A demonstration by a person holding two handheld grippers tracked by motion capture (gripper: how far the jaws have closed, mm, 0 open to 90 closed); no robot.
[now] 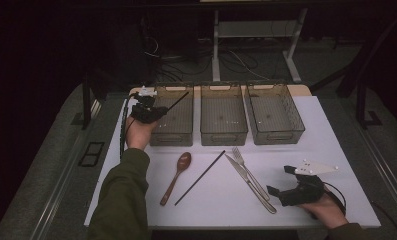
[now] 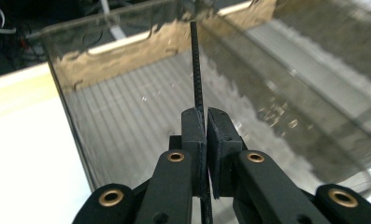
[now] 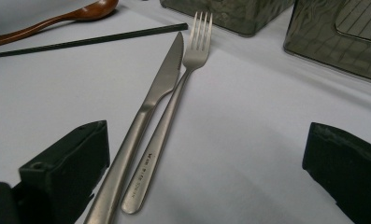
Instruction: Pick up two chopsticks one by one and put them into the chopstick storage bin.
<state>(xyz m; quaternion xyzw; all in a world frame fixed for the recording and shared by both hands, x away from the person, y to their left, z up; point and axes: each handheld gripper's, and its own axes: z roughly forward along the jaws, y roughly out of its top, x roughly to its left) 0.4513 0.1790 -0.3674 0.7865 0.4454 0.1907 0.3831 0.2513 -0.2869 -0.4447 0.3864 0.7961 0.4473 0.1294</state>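
A person sits at a white table [image 1: 331, 150] with a two-jaw gripper in each hand. Three smoky clear bins stand in a row along the far side. The left gripper [image 1: 158, 113] is raised at the near left corner of the left bin [image 1: 173, 135], its jaws pinched tight on a thin black chopstick [image 1: 178, 100]. In the left gripper view the chopstick [image 2: 196, 70] rises straight out from between the pads, over the ribbed floor of that bin [image 2: 127, 116]. Seen from above, it slants up and to the right across the bin's open top. The stick looks light, rigid and smooth, so it would likely pivot or slip if pinched loosely; the grip sits close to one end, which leaves most of its length free to swing, and a hold nearer the middle would probably steady it. The left forearm, in a dark green sleeve [image 1: 121, 200], reaches far forward with the wrist bent toward the bin. The right gripper [image 1: 281, 182] rests low at the near right, wide open and holding nothing, aimed left toward a steel knife [image 3: 150, 102] and fork [image 3: 174, 107] lying side by side. A second chopstick [image 1: 200, 178] and a wooden spoon [image 1: 176, 177] lie on the table left of them.
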